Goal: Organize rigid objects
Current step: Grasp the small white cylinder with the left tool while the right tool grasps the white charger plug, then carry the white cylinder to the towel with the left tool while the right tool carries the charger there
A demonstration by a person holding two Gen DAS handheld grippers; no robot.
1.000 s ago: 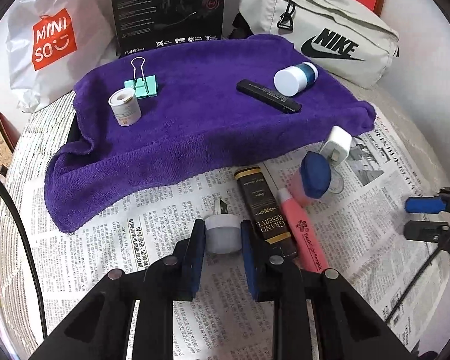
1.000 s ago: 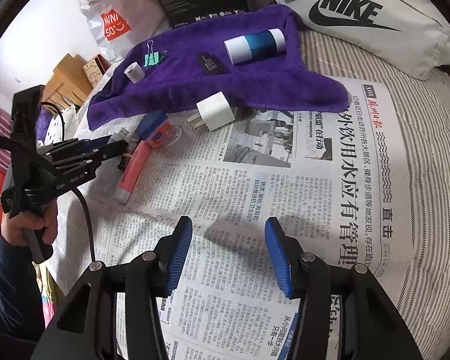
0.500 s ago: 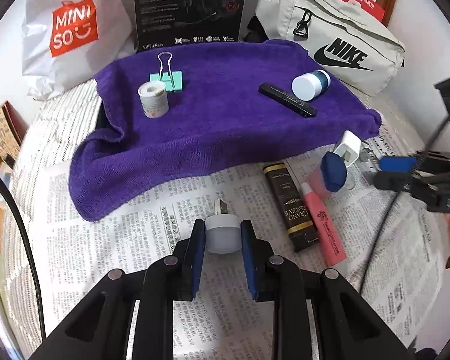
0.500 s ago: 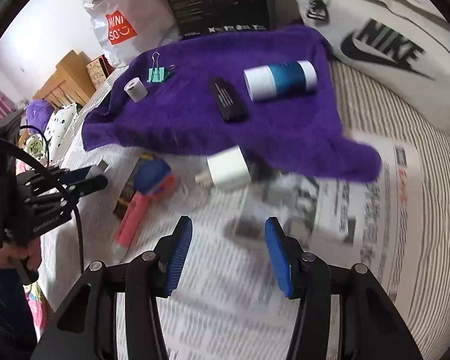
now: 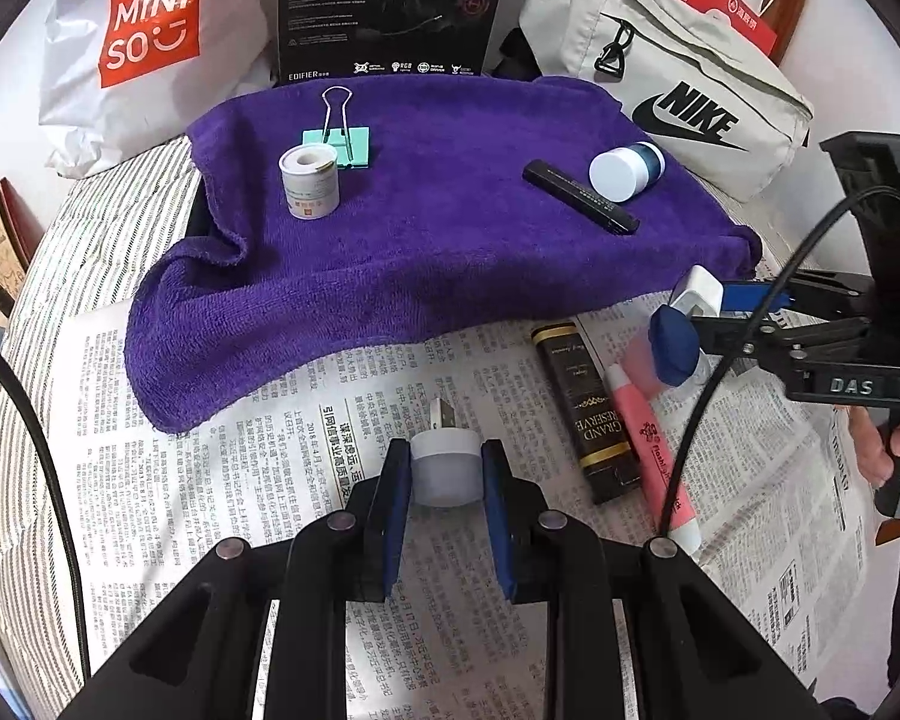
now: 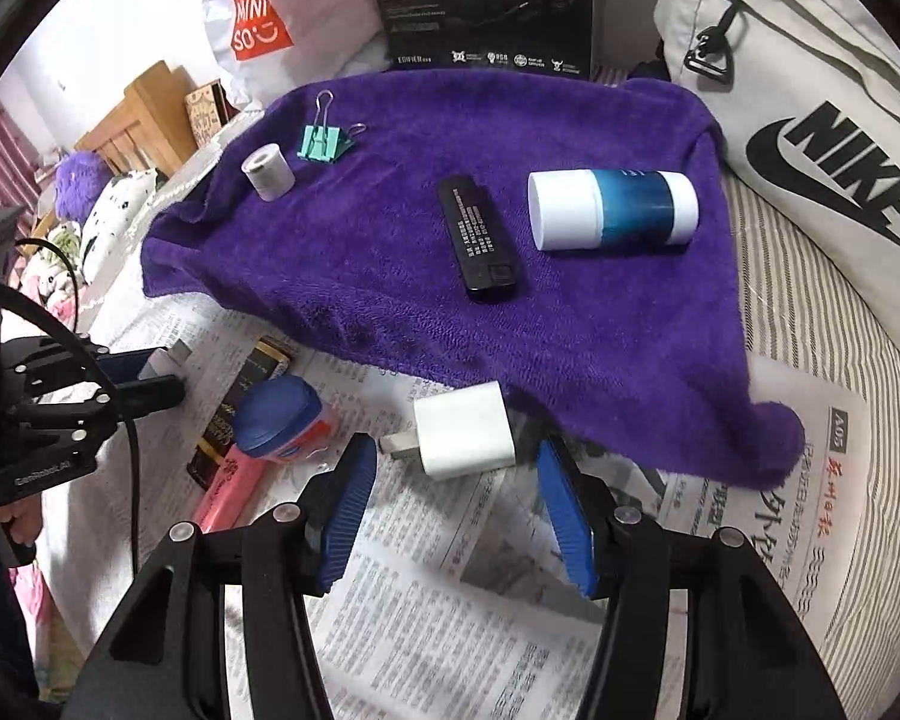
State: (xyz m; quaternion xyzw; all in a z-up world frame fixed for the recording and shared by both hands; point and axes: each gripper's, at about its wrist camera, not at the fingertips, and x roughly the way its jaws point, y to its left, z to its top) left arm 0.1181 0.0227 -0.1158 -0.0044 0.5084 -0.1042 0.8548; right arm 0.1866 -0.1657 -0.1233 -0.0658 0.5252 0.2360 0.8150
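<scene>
My left gripper (image 5: 444,468) is shut on a small white USB plug light (image 5: 445,465), held just above the newspaper (image 5: 240,450). My right gripper (image 6: 455,457) has its jaws opening, one on each side of a white charger cube (image 6: 465,438) lying at the purple towel's (image 6: 570,348) near edge; the pads do not touch it. On the towel lie a tape roll (image 5: 309,183), a green binder clip (image 5: 337,141), a black stick (image 6: 479,240) and a white-and-blue bottle (image 6: 612,210).
On the newspaper lie a black box (image 5: 585,405), a pink tube (image 5: 654,456) and a blue-capped jar (image 6: 282,414). A Nike bag (image 6: 810,138), a black carton (image 5: 390,6) and a Miniso bag (image 5: 144,42) stand behind the towel.
My right gripper has moved in over the newspaper to the white charger cube, which now lies between its wider jaws. The left gripper keeps its hold on the plug light and has shifted slightly.
</scene>
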